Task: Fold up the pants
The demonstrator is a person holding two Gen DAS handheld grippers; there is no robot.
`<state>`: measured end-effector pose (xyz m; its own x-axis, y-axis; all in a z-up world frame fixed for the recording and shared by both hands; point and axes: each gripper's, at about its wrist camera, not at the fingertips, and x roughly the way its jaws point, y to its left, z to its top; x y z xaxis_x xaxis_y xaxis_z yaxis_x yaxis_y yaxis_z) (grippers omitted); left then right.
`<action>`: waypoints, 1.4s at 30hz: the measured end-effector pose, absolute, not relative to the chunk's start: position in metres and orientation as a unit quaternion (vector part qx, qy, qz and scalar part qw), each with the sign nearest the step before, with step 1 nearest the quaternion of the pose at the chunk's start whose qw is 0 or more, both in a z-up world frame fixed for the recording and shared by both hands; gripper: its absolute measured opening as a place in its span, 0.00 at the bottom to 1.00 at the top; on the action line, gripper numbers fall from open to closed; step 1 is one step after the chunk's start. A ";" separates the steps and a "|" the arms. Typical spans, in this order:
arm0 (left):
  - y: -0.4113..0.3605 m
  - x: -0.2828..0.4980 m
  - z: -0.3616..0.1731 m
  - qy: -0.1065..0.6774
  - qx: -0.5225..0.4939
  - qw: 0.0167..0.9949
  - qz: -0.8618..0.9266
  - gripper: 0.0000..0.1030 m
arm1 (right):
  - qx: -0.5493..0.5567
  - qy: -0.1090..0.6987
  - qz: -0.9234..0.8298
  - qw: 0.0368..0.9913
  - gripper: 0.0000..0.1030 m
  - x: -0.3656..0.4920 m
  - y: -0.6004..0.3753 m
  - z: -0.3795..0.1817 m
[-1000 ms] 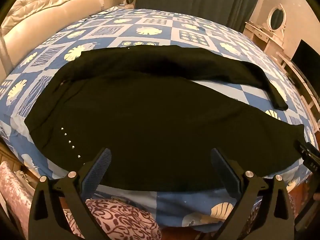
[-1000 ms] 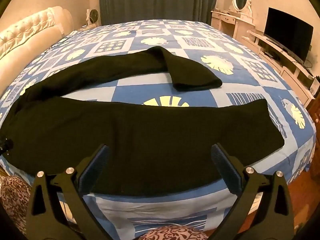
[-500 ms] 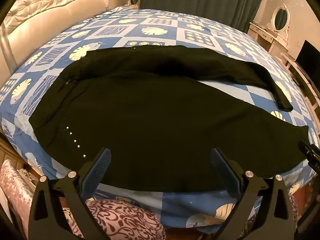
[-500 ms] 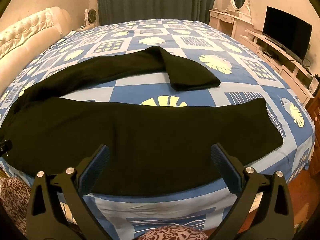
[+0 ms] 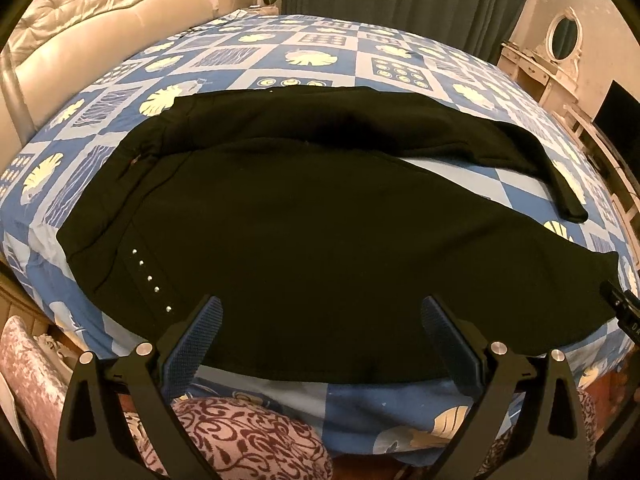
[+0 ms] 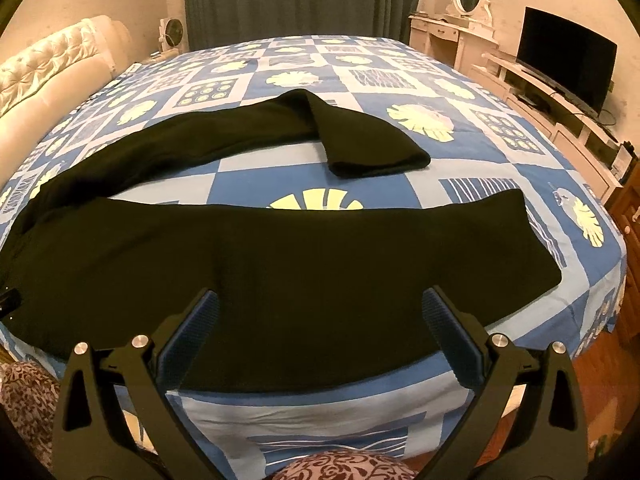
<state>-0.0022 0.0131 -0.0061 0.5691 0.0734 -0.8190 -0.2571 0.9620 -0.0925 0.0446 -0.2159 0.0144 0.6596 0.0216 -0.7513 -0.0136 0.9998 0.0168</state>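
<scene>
Black pants (image 5: 304, 216) lie spread flat on the bed, waist at the left with a row of small studs (image 5: 150, 278), legs running right. In the right wrist view the near leg (image 6: 280, 264) lies across the front and the far leg (image 6: 248, 136) bends back on itself at its end. My left gripper (image 5: 318, 320) is open and empty over the near edge of the pants by the waist. My right gripper (image 6: 320, 316) is open and empty over the near leg's front edge.
The bed has a blue and white patterned sheet (image 6: 360, 80). A cream tufted headboard (image 5: 100, 4) is at the left. A dresser with mirror and a TV (image 6: 564, 68) stand at the right. A patterned cushion (image 5: 240, 440) lies below the bed edge.
Both grippers have edged slightly forward and up over the bed. The pants have not moved, and both grippers stay open.
</scene>
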 end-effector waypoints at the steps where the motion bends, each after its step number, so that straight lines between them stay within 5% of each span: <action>1: 0.014 -0.002 -0.006 0.455 -0.102 0.880 0.094 0.96 | 0.004 0.412 0.008 0.911 0.98 0.044 -0.216 0.015; 42: 0.029 0.001 -0.005 0.464 -0.137 0.871 0.088 0.96 | 0.056 0.433 0.141 0.889 0.98 0.071 -0.248 0.027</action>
